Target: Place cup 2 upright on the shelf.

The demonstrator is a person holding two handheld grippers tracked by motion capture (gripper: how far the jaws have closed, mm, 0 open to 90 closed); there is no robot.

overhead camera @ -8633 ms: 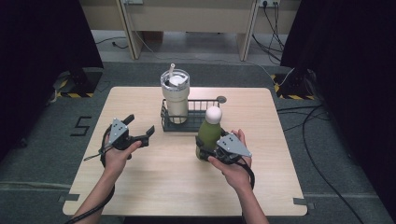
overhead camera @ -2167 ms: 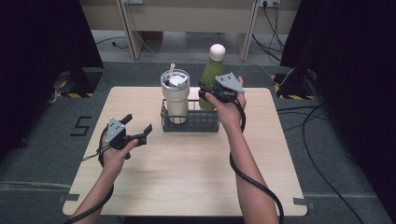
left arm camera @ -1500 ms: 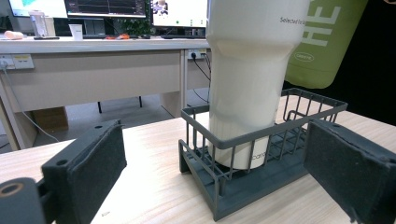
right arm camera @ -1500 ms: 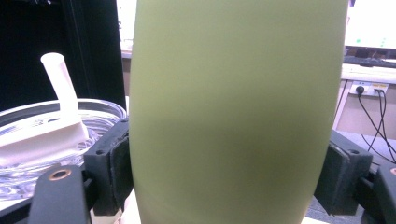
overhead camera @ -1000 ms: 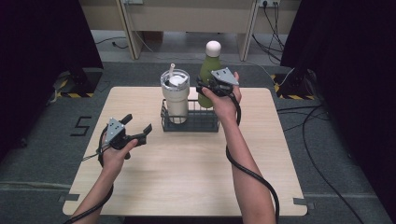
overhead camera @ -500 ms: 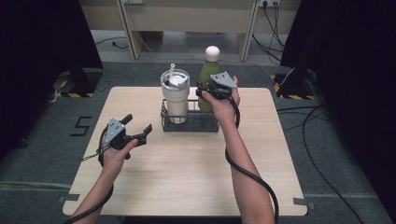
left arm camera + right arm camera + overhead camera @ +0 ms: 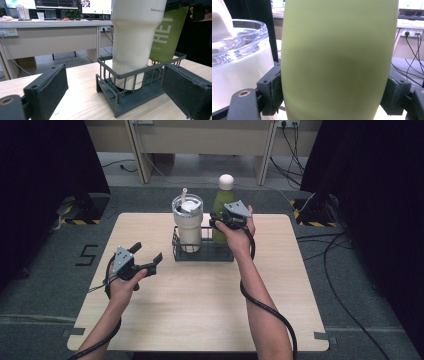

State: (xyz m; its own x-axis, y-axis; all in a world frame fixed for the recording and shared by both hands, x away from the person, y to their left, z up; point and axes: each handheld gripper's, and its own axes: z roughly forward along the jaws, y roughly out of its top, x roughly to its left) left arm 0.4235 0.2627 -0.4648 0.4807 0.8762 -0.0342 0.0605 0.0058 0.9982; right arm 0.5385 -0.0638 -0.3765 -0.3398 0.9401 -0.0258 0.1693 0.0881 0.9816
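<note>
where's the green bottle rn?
High view: green bottle is at the table's far middle, clamped in the right gripper, partly inside the wire basket, right of the white tumbler.

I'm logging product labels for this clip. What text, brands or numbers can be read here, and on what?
"HET", white letters running up the green bottle; a small oval logo under them is too small to read.
"Selected fo", cut off at the edge, on the white tumbler.
"Caro", partly hidden by the wire basket, low on the tumbler.
"5", on the floor left of the table.

Your green bottle [image 7: 220,207] with its white round cap stands upright, its base low inside the wire basket [image 7: 202,255], just beside the cream tumbler [image 7: 188,222].
</note>
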